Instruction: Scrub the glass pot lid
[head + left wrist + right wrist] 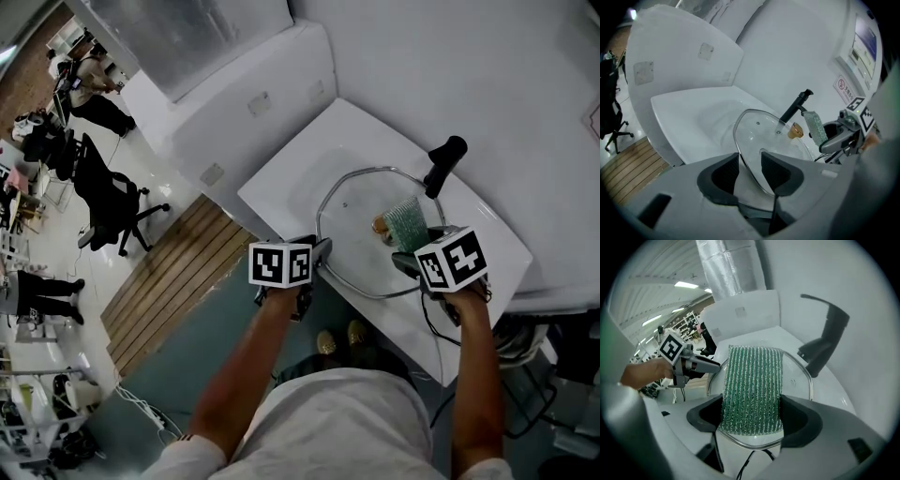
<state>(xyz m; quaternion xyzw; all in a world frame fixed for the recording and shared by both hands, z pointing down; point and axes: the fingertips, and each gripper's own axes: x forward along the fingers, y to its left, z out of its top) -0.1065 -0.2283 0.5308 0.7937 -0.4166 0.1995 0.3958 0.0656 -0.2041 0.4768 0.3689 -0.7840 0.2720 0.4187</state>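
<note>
White sink (291,183), one, set against a white wall; the basin is shallow.

Two forearms reach forward and down from the person's body. The left forearm (239,370) angles toward the sink's near-left edge. The right forearm (473,375) runs nearly straight ahead to its near-right side. Each hand grips one tool behind its marker cube.

Glass pot lid (352,253), one, round with a metal rim. It is over the sink toward the near edge, knob side up. Cannot tell whether it rests on the basin or is held just clear.

Left tongs (750,164): jaws at a narrow gap, clamped on the lid's near-left rim, which runs straight between the two pads. Pads sit on either side of the glass edge.

Right tongs (752,411): jaws closed on a scrubbing pad, pinching its lower end from both sides. They point across the lid toward the faucet.

Black faucet (443,161), one, standing at the sink's far-right rim, just beyond the lid's far edge.

Green scrubbing pad (408,223), one, ribbed and glittery. It stands up from the right tongs over the lid's right half, just beside the knob.

Knob (382,226), one, brownish, at the lid's centre.
</note>
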